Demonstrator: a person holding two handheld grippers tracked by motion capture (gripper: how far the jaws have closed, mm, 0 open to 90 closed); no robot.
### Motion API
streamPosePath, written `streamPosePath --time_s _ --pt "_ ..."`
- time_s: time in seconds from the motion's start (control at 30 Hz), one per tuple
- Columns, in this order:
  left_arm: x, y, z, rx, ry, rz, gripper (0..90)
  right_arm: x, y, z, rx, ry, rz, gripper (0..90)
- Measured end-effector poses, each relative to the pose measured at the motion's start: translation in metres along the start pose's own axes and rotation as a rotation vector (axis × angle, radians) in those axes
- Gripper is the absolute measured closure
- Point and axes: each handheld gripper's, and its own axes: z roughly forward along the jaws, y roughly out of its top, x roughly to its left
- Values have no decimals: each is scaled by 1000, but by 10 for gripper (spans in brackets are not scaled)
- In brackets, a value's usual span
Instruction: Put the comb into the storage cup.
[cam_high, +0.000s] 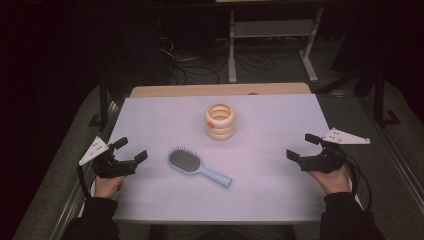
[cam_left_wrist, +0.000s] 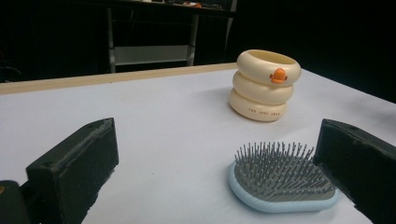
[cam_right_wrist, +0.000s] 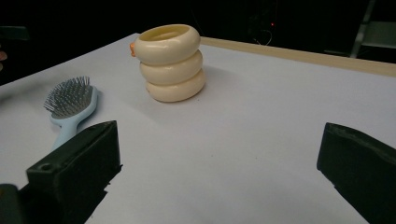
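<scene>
Standing empty: cream ringed cup (cam_high: 220, 121)

A blue hairbrush (cam_left_wrist: 280, 184), bristles up, is seen just beside the right jaw of the wide-open left tool (cam_left_wrist: 215, 163); a cream ringed cup (cam_left_wrist: 262, 85) stands beyond on the table (cam_left_wrist: 163, 121).

The work surface is a white tabletop (cam_high: 280, 190) with a light wooden edge strip (cam_high: 220, 90) along its far side. Behind it the room is dark, with no wall detail discernible. A white metal frame (cam_high: 272, 30) with a horizontal shelf and two uprights stands on the floor beyond the table. Black cables (cam_high: 200, 62) lie tangled on the dark floor (cam_high: 280, 70) beside it. Grey padded surfaces (cam_high: 395, 165) flank the table on both sides. Lighting falls mainly on the tabletop.
</scene>
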Motion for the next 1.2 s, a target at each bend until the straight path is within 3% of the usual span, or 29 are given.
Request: streamPosePath --time_s 0.3,0.5,1.0,1.2 --pt "-1 0 0 -1 3 8 0 2 2 -2 -14 5 -2 0" --pt "-1 0 0 3 4 10 0 10 10 -5 -34 29 -13 0" --pt "-2 0 -1 4 12 12 0 15 21 0 24 30 -53 0" --pt "-2 0 -2 3 12 9 0 20 34 1 68 40 -78 0"
